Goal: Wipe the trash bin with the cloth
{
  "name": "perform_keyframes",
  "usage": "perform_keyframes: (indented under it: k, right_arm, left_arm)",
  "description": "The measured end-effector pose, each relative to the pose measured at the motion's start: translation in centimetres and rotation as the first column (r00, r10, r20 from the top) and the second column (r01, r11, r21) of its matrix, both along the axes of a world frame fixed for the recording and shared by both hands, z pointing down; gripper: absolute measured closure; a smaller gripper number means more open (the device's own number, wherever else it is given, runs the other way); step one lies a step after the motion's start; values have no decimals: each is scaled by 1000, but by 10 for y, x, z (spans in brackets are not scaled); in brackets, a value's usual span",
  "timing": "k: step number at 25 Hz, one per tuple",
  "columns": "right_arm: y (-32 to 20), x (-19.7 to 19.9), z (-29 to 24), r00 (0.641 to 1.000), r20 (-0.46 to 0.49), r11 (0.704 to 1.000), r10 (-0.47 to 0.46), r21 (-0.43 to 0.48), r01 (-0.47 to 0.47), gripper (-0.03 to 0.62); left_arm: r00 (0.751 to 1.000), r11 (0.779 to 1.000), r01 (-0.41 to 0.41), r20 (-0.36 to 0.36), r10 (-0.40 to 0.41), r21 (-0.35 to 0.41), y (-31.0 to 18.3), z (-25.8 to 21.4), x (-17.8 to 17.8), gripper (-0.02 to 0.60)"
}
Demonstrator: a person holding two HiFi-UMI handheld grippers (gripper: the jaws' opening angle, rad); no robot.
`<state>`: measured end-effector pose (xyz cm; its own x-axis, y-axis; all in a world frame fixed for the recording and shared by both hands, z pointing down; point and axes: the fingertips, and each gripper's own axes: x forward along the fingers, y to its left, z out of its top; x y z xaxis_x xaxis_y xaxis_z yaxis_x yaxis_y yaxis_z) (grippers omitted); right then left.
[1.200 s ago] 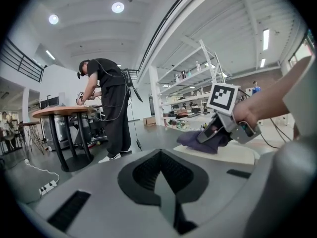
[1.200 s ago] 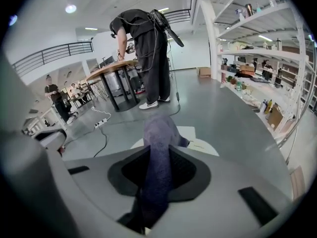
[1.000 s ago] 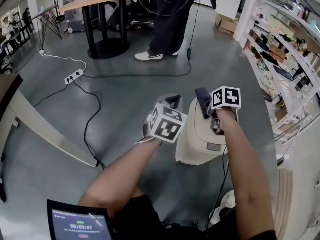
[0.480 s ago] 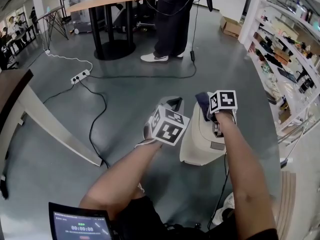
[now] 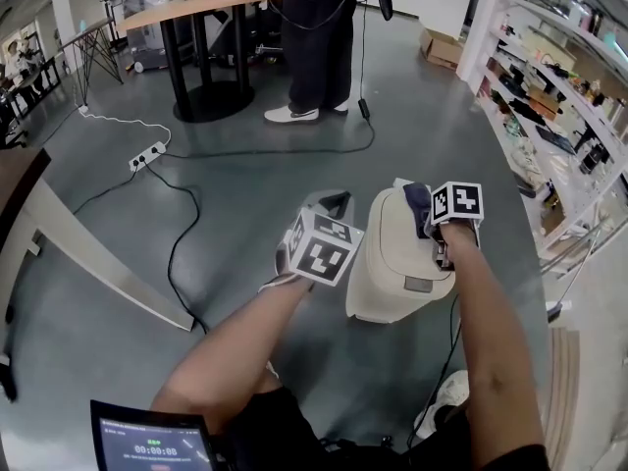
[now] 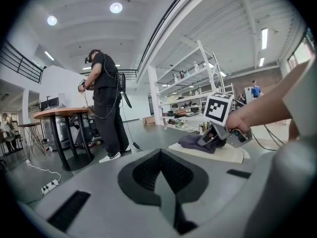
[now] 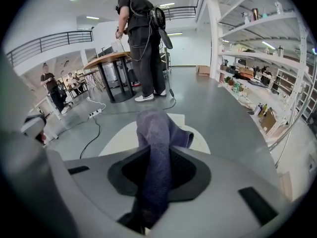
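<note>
A cream trash bin stands on the grey floor. My right gripper is shut on a dark purple cloth and holds it against the far right part of the bin's lid. In the right gripper view the cloth runs out from between the jaws onto the cream lid. My left gripper hovers just left of the bin, jaws together with nothing in them. From the left gripper view I see the right gripper, the cloth and the lid.
A person stands by a round table at the back. Cables and a power strip lie on the floor to the left. Shelves line the right side. A white table leg slants at left. A timer tablet sits below.
The right gripper has slid the cloth a little to the right across the far end of the lid. The left gripper has stayed beside the bin.
</note>
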<state>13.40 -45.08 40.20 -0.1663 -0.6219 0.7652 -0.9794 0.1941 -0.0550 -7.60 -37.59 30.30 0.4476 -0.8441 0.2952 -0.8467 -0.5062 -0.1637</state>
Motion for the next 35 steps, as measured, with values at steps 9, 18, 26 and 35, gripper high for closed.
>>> perform_keyframes:
  k: [9,18,26,35]
  right_arm:
    - [8,61,2,997,-42,998,59,-11,-60,507]
    - [18,78,9,995,-45,996,92,9,-92,507]
    - [24,34,-18,999,29,998,-15,59,13,507]
    - [57,-81,-29,959,170,974,-226,22,225,507]
  left_arm:
    - [1000,1000,-16,20,16,-4,0,3,7,581]
    - [998,999,-30,48,30,-11,2,13,2,581]
    - [999,999,-22,46,23,-30,6,15,5,581]
    - [999,1000,-16,37,17,-24,15,9,2,581]
